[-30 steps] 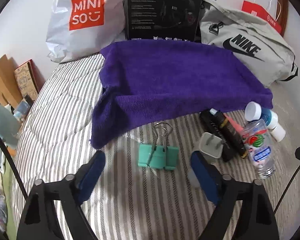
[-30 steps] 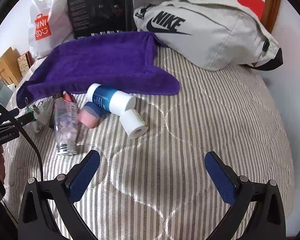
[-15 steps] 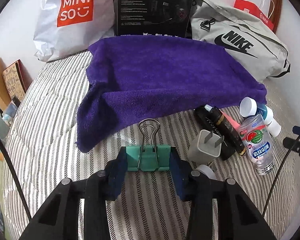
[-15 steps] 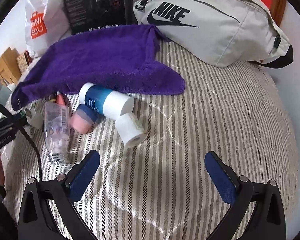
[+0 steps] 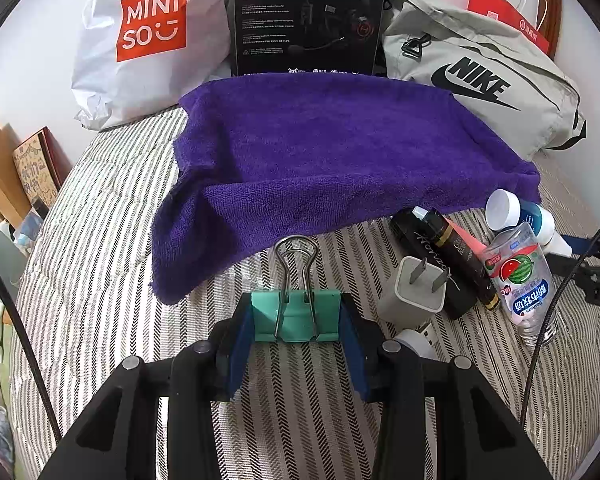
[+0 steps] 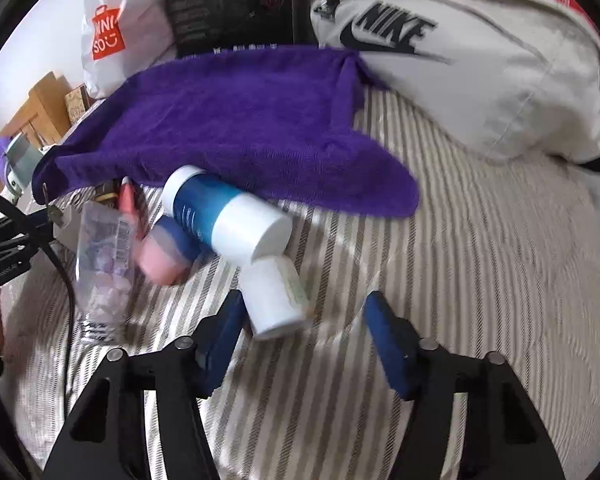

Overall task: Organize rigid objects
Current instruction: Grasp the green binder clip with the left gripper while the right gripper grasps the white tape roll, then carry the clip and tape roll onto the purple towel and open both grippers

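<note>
My left gripper (image 5: 296,320) is shut on a green binder clip (image 5: 296,314), its wire handles pointing toward the purple towel (image 5: 320,152) on the striped bed. Right of the clip lie a white charger plug (image 5: 418,292), black tubes (image 5: 440,256), a clear bottle (image 5: 520,276) and a blue-and-white bottle (image 5: 512,210). In the right wrist view my right gripper (image 6: 304,332) is open, with a small white bottle (image 6: 276,292) lying between its fingers, close to the left one. Behind it lie the blue-and-white bottle (image 6: 224,212), a pink-and-blue container (image 6: 168,248) and the clear bottle (image 6: 104,256).
A grey Nike bag (image 5: 480,80), a black box (image 5: 308,16) and a white Miniso bag (image 5: 148,40) stand along the wall behind the towel. Wooden items and a book (image 5: 36,168) sit off the bed's left edge. Bare striped bedding (image 6: 480,260) stretches right of the bottles.
My left gripper moved forward and shut on the binder clip. My right gripper moved forward and its fingers narrowed around the small white bottle.
</note>
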A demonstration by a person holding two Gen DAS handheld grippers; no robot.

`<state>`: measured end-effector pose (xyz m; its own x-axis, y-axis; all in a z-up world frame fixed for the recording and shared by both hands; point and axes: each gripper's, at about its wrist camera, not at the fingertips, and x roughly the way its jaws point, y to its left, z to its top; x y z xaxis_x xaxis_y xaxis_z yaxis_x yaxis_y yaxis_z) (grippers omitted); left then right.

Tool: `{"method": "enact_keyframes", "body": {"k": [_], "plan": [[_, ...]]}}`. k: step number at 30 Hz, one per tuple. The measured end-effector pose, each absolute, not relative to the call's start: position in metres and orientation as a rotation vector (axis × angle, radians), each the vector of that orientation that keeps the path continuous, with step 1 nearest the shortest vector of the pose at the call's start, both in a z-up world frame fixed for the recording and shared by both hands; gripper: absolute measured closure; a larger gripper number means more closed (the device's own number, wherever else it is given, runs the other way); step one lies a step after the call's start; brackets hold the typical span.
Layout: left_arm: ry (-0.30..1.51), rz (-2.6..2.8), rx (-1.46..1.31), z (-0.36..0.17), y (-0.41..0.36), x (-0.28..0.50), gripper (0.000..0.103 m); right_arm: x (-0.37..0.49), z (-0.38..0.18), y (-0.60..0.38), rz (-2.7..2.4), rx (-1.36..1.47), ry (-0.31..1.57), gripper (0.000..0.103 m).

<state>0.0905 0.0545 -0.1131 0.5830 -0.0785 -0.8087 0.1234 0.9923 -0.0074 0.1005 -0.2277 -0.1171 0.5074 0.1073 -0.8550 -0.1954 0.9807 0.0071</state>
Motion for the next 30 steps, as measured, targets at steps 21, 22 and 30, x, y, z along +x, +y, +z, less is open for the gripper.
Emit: {"method": "enact_keyframes", "body": {"k": [21,22,30], "plan": [[0.964,-0.121,-0.058,-0.101,0.077,0.083,0.064,0.092,-0.083,-0.237,0.243,-0.038,1.019,0.073],[0.965,-0.119,-0.058,-0.099,0.078,0.082,0.064,0.093,-0.080,-0.236,0.245,-0.044,1.016,0.073],[0.910,-0.105,-0.061,-0.064,0.089,0.078,0.064,0.112,-0.055,-0.223,0.287,-0.048,0.973,0.073]]}}
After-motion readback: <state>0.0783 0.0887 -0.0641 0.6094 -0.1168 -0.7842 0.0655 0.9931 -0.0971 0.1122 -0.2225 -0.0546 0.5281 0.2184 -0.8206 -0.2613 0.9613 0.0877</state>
